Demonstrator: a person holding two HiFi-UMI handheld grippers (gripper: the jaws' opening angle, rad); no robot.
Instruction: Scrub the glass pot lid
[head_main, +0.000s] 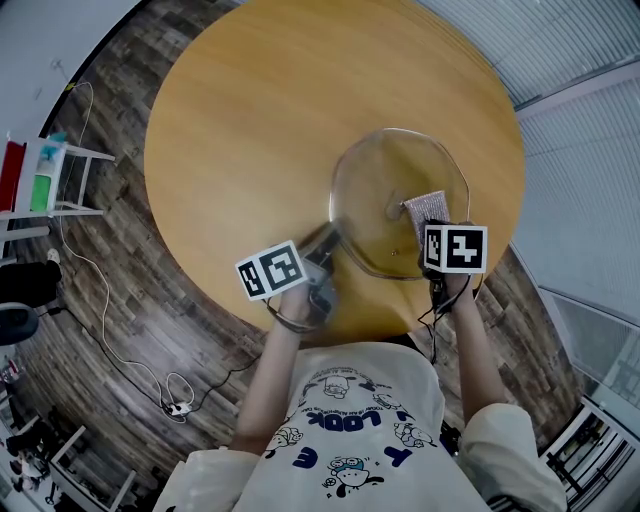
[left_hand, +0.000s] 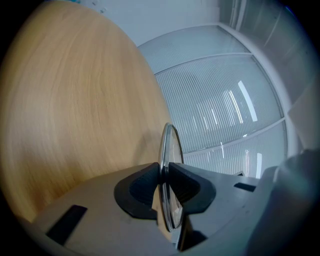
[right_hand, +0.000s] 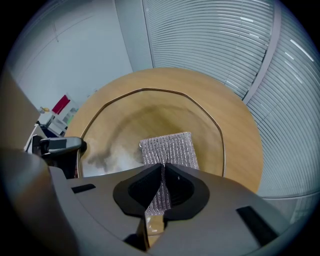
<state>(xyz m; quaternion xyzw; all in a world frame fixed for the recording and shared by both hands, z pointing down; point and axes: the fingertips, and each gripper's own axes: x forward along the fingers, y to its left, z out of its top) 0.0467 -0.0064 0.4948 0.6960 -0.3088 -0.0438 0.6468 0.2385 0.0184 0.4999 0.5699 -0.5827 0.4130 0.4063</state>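
The glass pot lid (head_main: 385, 190) with its metal rim is held over the round wooden table (head_main: 250, 130), tilted. My left gripper (head_main: 322, 250) is shut on the lid's near-left rim; in the left gripper view the lid's rim (left_hand: 167, 145) stands edge-on between the black pads. My right gripper (head_main: 435, 225) is shut on a grey silvery scrubbing pad (head_main: 425, 208), which lies against the glass at the lid's right side. In the right gripper view the scrubbing pad (right_hand: 167, 152) sticks out past the jaws onto the lid (right_hand: 130, 120), with the left gripper (right_hand: 60, 146) at the lid's left edge.
The table's near edge (head_main: 330, 330) lies just below the grippers. A white rack with red and green items (head_main: 40, 175) stands on the dark wood floor at far left. A cable (head_main: 110, 330) runs across the floor. Window blinds (head_main: 590, 150) are to the right.
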